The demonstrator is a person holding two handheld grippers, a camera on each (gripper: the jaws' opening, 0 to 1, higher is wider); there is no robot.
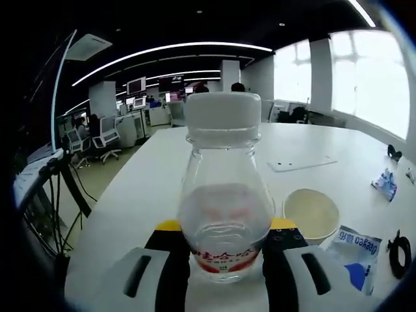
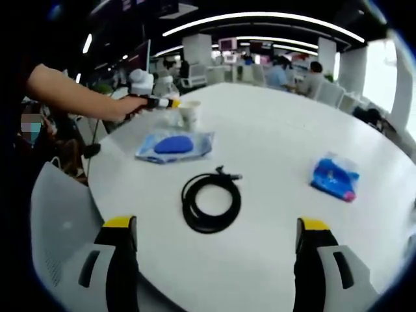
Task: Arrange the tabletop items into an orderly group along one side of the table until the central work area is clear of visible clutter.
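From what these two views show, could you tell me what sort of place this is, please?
Most likely an open-plan office or lab: a large white table, desks with monitors and office chairs, long ceiling light strips, and seated people behind.

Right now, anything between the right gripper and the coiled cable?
Nothing visible. The right gripper is open, and only bare table lies between its jaws and the black coiled cable; the blue pouch lies beyond it.
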